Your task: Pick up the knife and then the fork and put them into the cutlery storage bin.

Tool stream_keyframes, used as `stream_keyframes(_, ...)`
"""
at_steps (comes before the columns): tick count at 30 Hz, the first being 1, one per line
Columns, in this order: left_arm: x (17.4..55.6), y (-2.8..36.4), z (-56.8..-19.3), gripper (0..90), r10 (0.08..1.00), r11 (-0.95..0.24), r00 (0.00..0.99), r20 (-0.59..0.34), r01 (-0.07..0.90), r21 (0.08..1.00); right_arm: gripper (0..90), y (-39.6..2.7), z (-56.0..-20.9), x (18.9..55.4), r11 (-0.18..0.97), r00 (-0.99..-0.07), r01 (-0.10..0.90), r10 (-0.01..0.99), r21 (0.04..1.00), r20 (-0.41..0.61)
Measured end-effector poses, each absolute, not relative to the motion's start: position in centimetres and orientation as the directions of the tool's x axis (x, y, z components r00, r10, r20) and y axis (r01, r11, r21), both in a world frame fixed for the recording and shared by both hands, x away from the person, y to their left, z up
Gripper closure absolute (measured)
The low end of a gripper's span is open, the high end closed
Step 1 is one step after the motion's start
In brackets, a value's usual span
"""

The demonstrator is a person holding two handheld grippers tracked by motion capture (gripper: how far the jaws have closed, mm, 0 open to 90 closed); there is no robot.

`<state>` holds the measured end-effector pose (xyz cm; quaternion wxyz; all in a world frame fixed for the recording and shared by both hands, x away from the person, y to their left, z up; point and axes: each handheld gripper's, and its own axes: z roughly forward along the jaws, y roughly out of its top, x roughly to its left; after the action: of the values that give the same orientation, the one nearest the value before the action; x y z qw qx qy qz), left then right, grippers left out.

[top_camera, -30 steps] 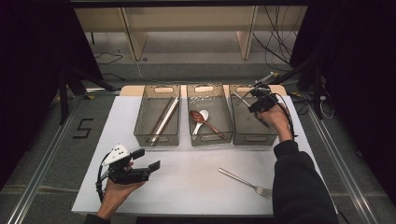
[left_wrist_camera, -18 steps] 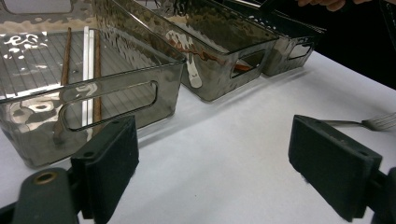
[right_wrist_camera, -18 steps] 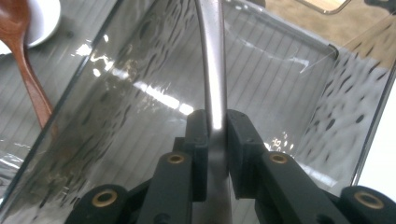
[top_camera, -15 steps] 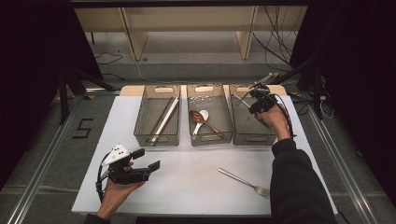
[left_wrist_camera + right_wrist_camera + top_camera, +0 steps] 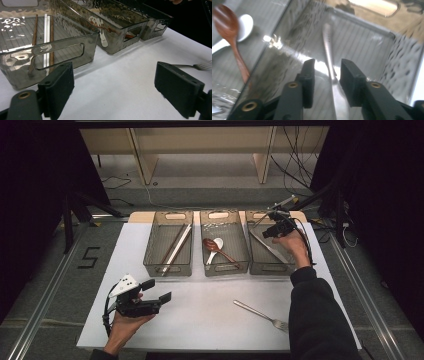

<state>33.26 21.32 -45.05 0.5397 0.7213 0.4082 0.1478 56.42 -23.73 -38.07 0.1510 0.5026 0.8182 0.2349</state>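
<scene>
stainless fork is seen lying in the right-hand bin, between the just-opened, non-touching jaws of the right gripper; the left gripper is held spread wide over the table.

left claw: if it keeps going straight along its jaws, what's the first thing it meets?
Probably the near wall of the left tray, the one holding chopsticks. The left claw stands open over bare table, aimed towards the trays; depth is uncertain, so it could slip just past that tray's corner.
</scene>
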Motion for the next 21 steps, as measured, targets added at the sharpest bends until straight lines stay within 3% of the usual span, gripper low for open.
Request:
stream_keyframes(10,33.2,21.3,-45.1,15.8,0.749,-0.085,0.623,-0.228,0.431,0.898,39.6,-22.8,-36.2,54.4,0.436,-0.521,0.697,0.854,0.569,-0.016)
stream_keyframes(21,33.2,21.3,-45.0,15.7,0.750,-0.085,0.622,-0.225,0.428,0.900,33.2,-20.2,-33.8,49.0,0.525,-0.649,0.592,0.760,0.611,-0.025)
